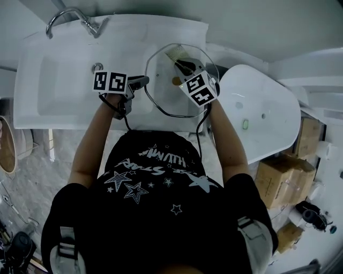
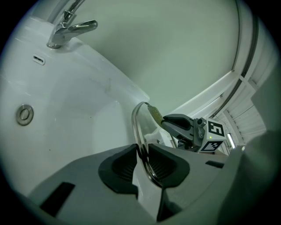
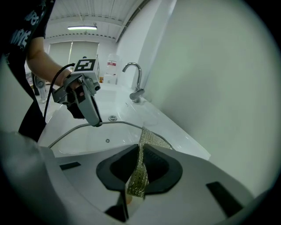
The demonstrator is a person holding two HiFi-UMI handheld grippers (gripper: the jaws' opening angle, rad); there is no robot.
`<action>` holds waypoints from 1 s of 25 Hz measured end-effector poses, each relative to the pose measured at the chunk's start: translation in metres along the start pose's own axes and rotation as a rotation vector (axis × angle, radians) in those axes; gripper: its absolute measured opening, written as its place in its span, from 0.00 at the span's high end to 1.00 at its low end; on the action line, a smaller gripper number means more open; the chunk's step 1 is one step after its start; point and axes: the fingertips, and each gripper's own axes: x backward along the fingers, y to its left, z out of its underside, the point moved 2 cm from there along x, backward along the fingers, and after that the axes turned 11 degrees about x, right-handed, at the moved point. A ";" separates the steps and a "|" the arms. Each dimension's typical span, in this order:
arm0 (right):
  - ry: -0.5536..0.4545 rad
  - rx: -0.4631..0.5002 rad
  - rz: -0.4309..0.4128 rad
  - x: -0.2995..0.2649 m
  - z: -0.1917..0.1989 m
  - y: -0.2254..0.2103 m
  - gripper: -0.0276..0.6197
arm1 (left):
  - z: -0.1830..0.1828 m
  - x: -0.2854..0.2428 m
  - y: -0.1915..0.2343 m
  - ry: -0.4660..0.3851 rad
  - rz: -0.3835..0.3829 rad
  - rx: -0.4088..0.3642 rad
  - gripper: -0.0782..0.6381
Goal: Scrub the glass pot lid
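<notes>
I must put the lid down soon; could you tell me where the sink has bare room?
Bare: the basin left of the drain, near the faucet. Crowded: the right end, where the left claw grips the lid and the right claw the scourer.

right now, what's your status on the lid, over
Left tool shut on glass pot lid rim. Right tool shut on scrub cloth, cloth at lid's far edge. Nothing else in the way.

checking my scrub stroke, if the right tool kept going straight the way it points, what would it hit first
Most likely the glass lid: the right tool, shut on the scouring cloth, points at its pane just ahead, though depth is unclear.
</notes>
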 end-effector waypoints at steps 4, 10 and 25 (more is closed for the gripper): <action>-0.032 0.082 -0.063 -0.005 -0.011 0.014 0.89 | 0.000 0.000 0.000 0.004 -0.016 -0.010 0.77; -0.052 0.187 -0.150 -0.011 -0.017 0.036 0.89 | 0.000 0.000 0.001 0.008 -0.028 -0.011 0.77; -0.088 0.294 -0.290 -0.003 -0.019 0.090 0.89 | 0.004 0.000 0.000 0.026 -0.018 0.008 0.77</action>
